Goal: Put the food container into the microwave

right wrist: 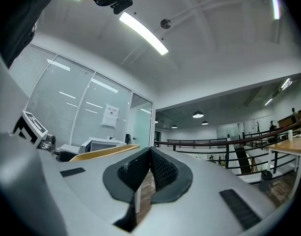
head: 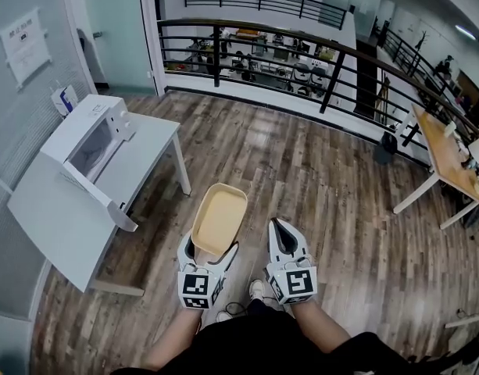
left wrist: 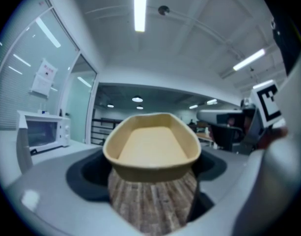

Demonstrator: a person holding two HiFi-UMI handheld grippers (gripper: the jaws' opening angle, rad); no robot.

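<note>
Two grippers sit low and central in the head view, above the person's knees. The left gripper (head: 210, 250) hides the near end of the container (head: 219, 217). The right gripper view shows only a sliver of the container's rim. The microwave (head: 91, 135) at upper left stands well apart from the container, and its door state is hard to make out.

The left gripper's jaws are spread and pinch the container's near end from both sides, holding it over the floor (head: 302, 170). The right gripper (head: 275, 225) is pressed together and holds nothing.

The container is a tan, smooth, shallow tray with rounded corners, and it is empty. The microwave is a white box on a white table (head: 59, 209). The floor is wood plank.
</note>
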